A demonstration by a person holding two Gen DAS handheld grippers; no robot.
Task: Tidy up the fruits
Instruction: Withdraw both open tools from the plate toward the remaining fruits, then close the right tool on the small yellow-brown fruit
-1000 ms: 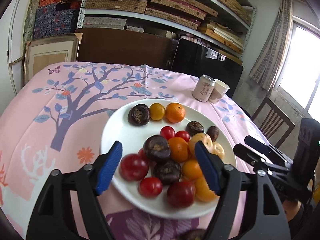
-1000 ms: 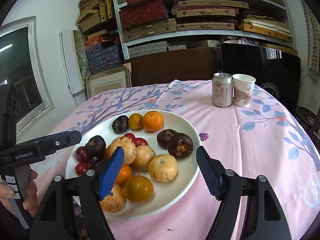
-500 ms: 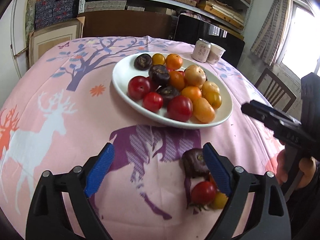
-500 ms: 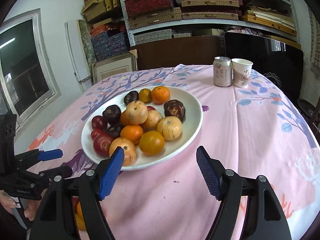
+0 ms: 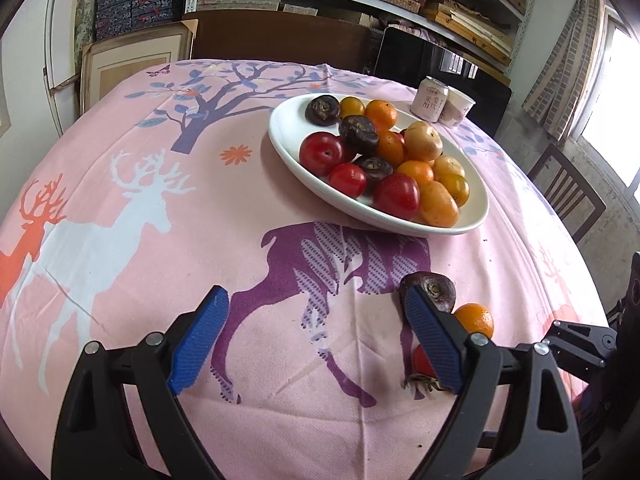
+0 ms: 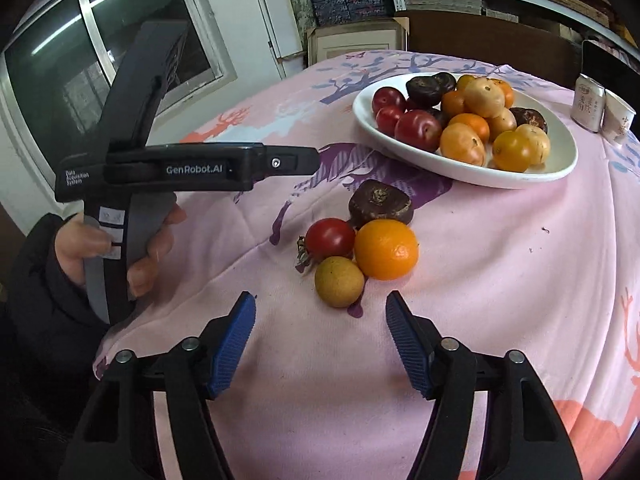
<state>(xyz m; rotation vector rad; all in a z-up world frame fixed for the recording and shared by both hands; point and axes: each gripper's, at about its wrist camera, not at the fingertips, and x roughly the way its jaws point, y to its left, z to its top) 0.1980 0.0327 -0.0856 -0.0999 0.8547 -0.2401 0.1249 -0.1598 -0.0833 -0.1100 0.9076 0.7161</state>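
Note:
A white plate (image 5: 288,136) (image 6: 560,168) holds several mixed fruits: red, orange, yellow and dark brown. On the cloth nearer me lie a dark brown fruit (image 6: 380,202) (image 5: 434,290), a red tomato (image 6: 330,237), an orange (image 6: 386,249) (image 5: 476,319) and a yellow-green fruit (image 6: 339,281), bunched together. My right gripper (image 6: 320,336) is open and empty just in front of the yellow-green fruit. My left gripper (image 5: 312,340) is open and empty, its right finger beside the dark fruit; it also shows in the right wrist view (image 6: 276,162).
The table wears a pink cloth (image 5: 160,200) with deer and tree prints. A drinks can (image 5: 431,99) (image 6: 587,102) and a paper cup (image 5: 458,106) (image 6: 618,114) stand behind the plate. A wooden chair (image 5: 568,196) is at the right; shelves of boxes stand behind.
Both grippers have pulled back from over the plate toward the near table edge. The loose fruit group has come into view in front of them. Both stayed open.

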